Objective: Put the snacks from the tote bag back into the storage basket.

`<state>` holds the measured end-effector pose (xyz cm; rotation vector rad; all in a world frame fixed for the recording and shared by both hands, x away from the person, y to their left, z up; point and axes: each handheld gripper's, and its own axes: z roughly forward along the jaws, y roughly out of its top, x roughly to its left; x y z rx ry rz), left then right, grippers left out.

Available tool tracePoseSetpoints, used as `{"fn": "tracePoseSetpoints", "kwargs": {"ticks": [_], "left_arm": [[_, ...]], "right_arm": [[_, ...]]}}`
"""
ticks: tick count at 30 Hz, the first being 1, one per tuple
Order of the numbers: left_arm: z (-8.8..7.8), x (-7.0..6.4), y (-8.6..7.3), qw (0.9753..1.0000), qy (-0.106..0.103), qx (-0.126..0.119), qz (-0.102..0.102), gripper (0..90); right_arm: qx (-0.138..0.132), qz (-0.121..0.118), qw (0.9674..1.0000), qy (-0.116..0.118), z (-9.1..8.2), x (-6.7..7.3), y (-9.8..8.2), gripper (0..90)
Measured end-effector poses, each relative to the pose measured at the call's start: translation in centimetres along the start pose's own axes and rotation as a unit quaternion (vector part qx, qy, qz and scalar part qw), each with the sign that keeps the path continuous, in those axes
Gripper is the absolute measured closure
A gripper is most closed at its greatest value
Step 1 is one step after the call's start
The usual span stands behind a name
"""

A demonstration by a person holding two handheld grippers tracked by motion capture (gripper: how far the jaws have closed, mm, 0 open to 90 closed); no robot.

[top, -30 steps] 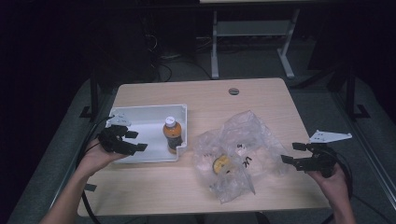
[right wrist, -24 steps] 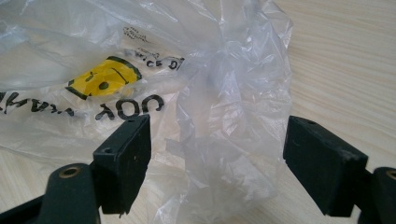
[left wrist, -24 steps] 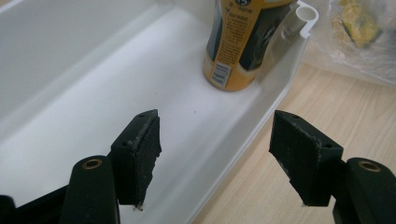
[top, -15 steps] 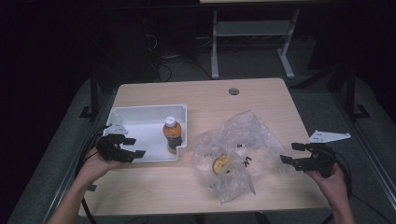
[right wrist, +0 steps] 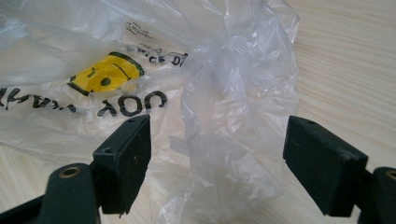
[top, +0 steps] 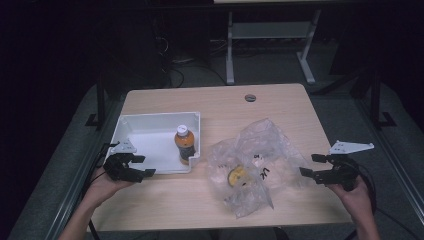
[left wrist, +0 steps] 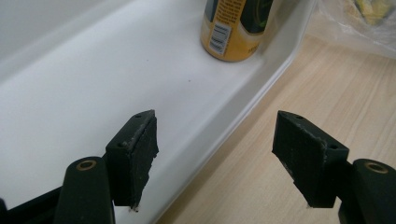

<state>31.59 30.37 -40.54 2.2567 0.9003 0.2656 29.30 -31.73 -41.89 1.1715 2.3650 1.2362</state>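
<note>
A white tray (top: 145,130) lies on the left of the wooden table, and an orange bottle (top: 184,143) with a white cap stands upright in its right end. My left gripper (top: 140,166) is open over the tray's front rim (left wrist: 243,112); one jaw is above the tray floor, the other above the tabletop, and the bottle (left wrist: 238,28) is ahead of them. A crumpled clear plastic bag (top: 255,165) with a yellow smiley print lies right of the tray. My right gripper (top: 310,165) is open at the bag's right edge, its jaws either side of a bag fold (right wrist: 224,140).
The table (top: 220,105) has a round cable hole (top: 250,97) at the back. The floor around is dark, with a desk frame (top: 270,45) behind the table. Bare wood lies in front of the tray and behind the bag.
My left gripper has drawn back toward the near edge of the tray and a little down. The right gripper, bag and bottle have stayed put.
</note>
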Motion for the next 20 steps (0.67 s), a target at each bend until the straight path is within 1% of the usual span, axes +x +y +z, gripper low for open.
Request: {"fn": "tracePoseSetpoints", "kwargs": {"ticks": [1, 3, 5, 6, 11, 12, 16, 18, 20], "left_arm": [[0.0, -0.1, -0.2, 1.0000, 0.000, 0.000, -0.005, 30.0], [0.1, -0.2, -0.4, 1.0000, 0.001, -0.001, -0.004, 29.8], [0.1, -0.3, -0.6, 1.0000, 0.004, 0.000, 0.001, 29.7], [0.1, -0.4, -0.7, 1.0000, 0.002, -0.001, -0.003, 29.7], [0.3, -0.5, -1.2, 1.0000, 0.003, -0.002, 0.000, 29.6], [0.4, -0.6, -1.3, 1.0000, 0.003, -0.005, -0.004, 29.5], [0.6, -0.7, -1.8, 0.9999, -0.001, -0.006, -0.011, 29.4], [0.6, -0.7, -1.9, 1.0000, 0.001, -0.007, -0.006, 29.4], [0.5, -0.8, -1.8, 0.9999, 0.001, -0.010, -0.008, 29.4]], "right_arm": [[0.000, 0.000, 1.0000, 0.000, 0.0, 0.0, 0.0, 22.8], [-0.001, 0.000, 1.0000, 0.001, 0.0, 0.0, 0.0, 22.8], [-0.001, 0.001, 1.0000, 0.001, 0.0, 0.0, -0.1, 22.8], [0.001, 0.005, 1.0000, 0.001, -0.1, 0.1, -0.1, 22.8], [0.001, 0.002, 1.0000, 0.002, 0.0, 0.2, -0.1, 22.9], [0.002, 0.003, 1.0000, 0.002, 0.0, 0.2, -0.1, 22.9], [0.001, 0.001, 1.0000, 0.001, 0.0, 0.2, -0.2, 22.9], [0.000, 0.000, 1.0000, 0.002, 0.0, 0.3, -0.2, 22.9], [0.006, 0.003, 1.0000, 0.000, 0.0, 0.4, -0.2, 22.9]]}}
